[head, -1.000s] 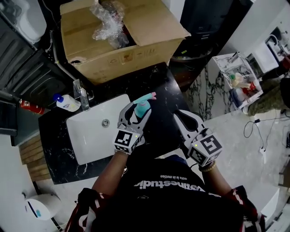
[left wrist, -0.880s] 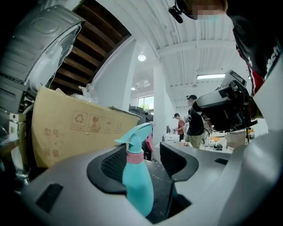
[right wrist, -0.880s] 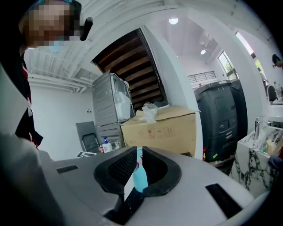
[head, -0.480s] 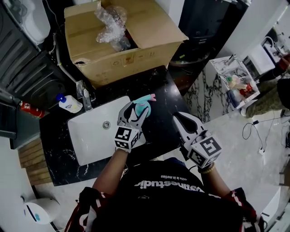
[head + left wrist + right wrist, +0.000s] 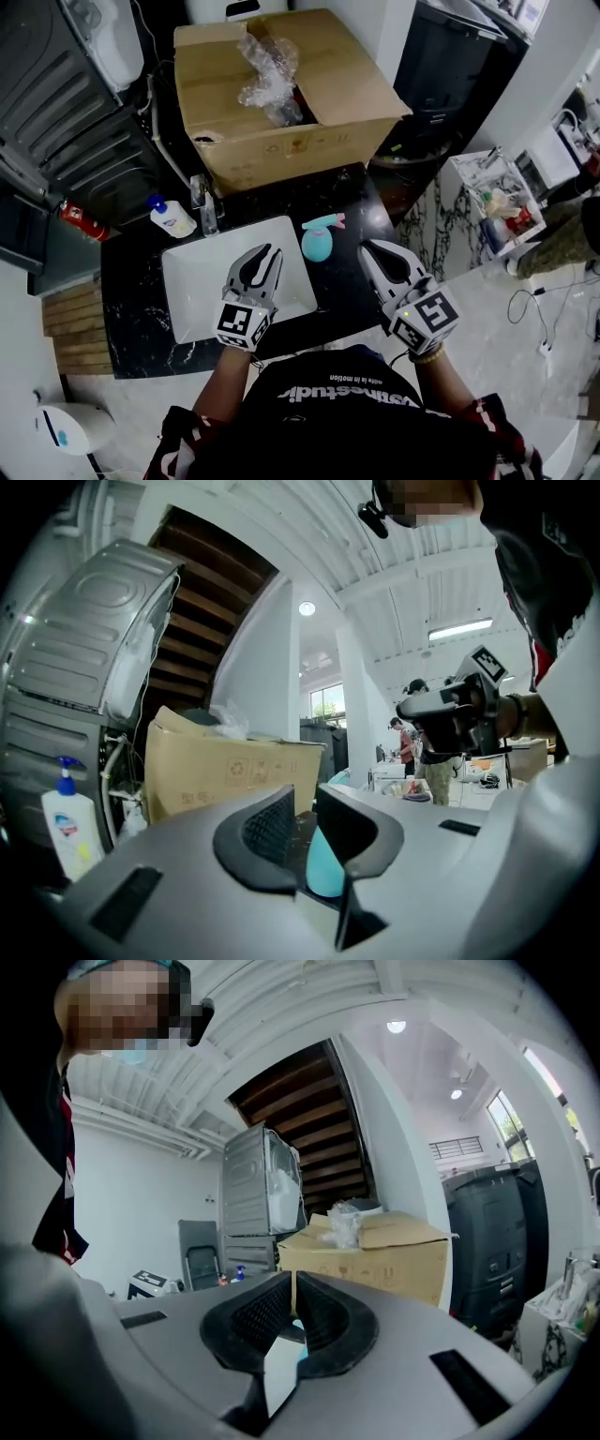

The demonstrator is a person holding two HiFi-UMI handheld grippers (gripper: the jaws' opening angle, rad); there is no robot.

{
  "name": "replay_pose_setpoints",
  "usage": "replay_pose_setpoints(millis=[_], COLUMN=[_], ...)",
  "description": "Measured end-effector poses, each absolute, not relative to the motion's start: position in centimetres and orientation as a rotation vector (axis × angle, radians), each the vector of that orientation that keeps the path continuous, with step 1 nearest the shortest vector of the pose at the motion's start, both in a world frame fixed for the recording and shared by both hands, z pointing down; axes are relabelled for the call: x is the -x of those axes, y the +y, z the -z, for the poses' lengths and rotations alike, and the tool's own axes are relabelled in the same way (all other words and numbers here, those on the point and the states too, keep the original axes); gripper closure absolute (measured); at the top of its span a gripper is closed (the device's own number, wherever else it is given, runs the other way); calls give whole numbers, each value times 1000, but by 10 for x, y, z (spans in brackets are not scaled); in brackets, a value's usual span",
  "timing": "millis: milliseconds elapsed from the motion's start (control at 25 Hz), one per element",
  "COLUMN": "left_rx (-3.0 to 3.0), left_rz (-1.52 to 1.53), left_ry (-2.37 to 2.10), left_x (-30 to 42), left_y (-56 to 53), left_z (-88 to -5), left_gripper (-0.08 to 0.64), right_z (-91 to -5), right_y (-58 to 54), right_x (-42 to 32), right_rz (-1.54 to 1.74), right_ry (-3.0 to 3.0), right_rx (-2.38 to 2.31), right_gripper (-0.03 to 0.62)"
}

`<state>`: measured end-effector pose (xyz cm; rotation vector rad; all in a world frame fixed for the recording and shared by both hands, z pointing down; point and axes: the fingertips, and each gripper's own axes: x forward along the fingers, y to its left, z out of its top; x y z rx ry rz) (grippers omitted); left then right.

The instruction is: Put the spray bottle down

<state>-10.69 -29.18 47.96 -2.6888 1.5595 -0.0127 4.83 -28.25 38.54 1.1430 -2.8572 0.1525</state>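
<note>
Black counter point(image 5: 141, 300) — spray bottle point(image 5: 317, 242) standing, ungripped.

We have let go of the spray bottle point(image 5: 317, 242). A moment ago it sat in our left tongs point(image 5: 265, 251); now it stands alone on the black tabletop point(image 5: 343, 281), just beside the sink point(image 5: 197, 274). The left tongs have drawn back toward us over the sink, empty, jaws closing.
</note>
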Motion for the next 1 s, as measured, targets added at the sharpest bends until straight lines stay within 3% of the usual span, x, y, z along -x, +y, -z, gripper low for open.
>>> replay_pose_setpoints(millis=[160,1000], left_rx=[2684,2686], left_rz=[56,-16], left_ry=[1579,1531], left_x=[127,212], left_y=[-266,-185], left_z=[-465,-390], left_gripper=[544,546], right_z=[-374,-358], right_y=[-273,-198], right_x=[-20,67], right_rz=[-101,-92], right_ry=[-2902,-3006], right_rx=[-1034,-964], right_gripper=[549,552])
